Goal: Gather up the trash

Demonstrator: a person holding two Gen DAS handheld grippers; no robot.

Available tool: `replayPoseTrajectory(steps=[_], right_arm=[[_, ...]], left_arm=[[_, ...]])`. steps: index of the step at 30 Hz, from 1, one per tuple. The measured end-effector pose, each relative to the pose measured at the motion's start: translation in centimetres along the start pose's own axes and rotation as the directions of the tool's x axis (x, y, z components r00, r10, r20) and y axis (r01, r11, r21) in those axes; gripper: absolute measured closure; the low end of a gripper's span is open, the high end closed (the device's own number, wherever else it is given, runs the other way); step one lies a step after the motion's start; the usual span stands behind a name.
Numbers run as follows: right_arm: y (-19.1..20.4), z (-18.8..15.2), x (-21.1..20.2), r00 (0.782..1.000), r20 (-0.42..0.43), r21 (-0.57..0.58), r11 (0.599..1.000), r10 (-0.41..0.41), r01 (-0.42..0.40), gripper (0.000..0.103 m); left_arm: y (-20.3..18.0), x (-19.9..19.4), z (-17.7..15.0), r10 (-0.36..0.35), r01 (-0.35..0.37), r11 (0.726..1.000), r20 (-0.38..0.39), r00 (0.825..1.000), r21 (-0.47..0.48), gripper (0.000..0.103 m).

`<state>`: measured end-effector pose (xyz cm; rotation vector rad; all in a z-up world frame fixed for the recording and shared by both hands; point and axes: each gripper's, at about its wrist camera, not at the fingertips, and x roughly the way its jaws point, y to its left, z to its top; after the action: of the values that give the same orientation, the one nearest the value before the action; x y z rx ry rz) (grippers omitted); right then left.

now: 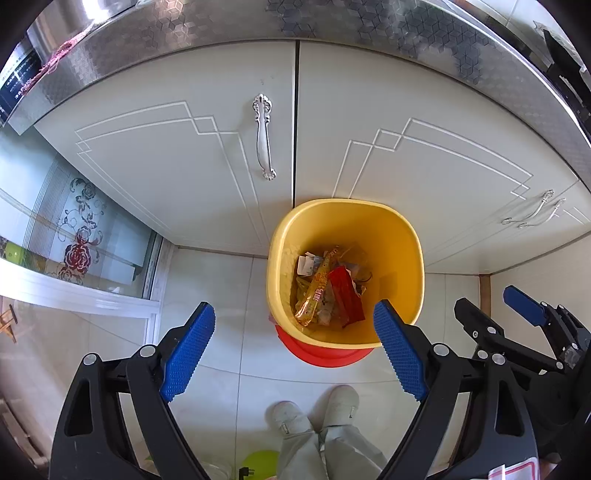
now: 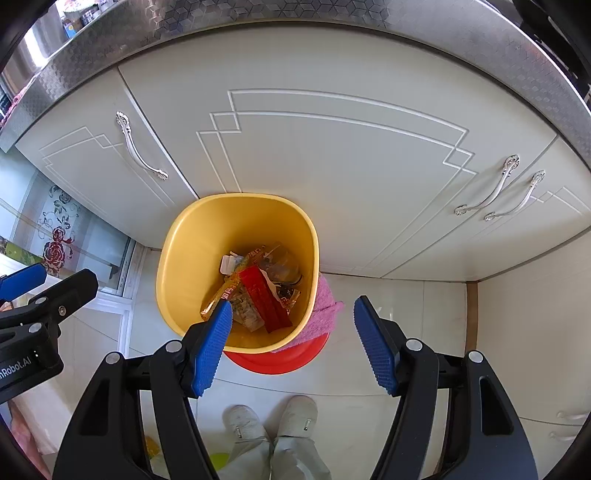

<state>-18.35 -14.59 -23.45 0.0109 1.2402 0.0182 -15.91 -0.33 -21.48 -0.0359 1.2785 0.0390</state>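
A yellow trash bin stands on the tiled floor against white cabinets, on a red base. It holds several wrappers, among them a red packet and an orange-yellow wrapper. My left gripper is open and empty, held above the bin's near rim. In the right wrist view the bin sits left of centre with the red packet inside. My right gripper is open and empty above the bin's near right edge. The right gripper also shows in the left wrist view.
White cabinet doors with silver handles stand behind the bin under a steel counter edge. A pink cloth hangs at the bin's right side. The person's white shoes stand near it. A glass sliding door is left.
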Motion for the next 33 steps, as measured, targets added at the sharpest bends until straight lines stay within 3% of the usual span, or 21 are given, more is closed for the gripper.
replayPoseTrajectory(steps=[33], right_arm=[[0.22, -0.13, -0.38, 1.000, 0.006, 0.006, 1.000, 0.003, -0.003, 0.034]], left_arm=[[0.18, -0.33, 0.19, -0.003, 0.003, 1.000, 0.008, 1.000, -0.003, 0.016]])
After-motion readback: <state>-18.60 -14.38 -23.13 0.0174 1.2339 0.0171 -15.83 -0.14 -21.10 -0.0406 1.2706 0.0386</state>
